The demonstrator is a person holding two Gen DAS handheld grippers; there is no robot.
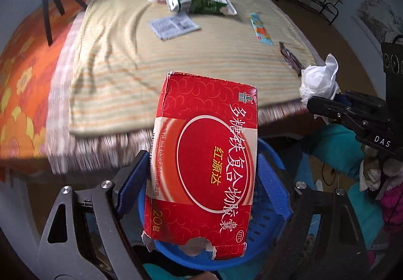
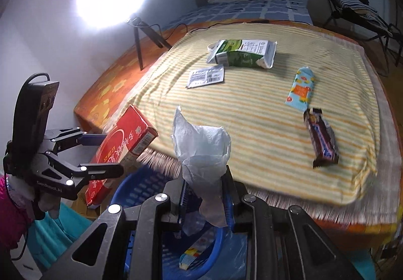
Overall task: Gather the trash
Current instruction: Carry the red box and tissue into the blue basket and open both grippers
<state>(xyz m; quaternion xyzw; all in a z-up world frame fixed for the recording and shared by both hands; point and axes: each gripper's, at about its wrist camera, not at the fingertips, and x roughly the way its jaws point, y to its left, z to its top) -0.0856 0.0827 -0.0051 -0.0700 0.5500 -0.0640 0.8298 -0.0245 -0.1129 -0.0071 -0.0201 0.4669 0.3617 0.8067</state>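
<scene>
The red box [image 1: 204, 166], held between the fingers of the left hand-held gripper [image 1: 204, 194], carries large white Chinese characters "多糖铁复合物胶囊", yellow characters "红源达" inside its oval, "20粒" near one corner and a small "OTC" mark in an oval. On the body of the right hand-held gripper [image 1: 335, 106] the white letters "DAS" can be read. In the right wrist view, the left hand-held gripper shows "GenRobot.AI" on its side. The print on the green carton [image 2: 241, 53] and the grey sachet [image 2: 205, 75] is too small to read.
</scene>
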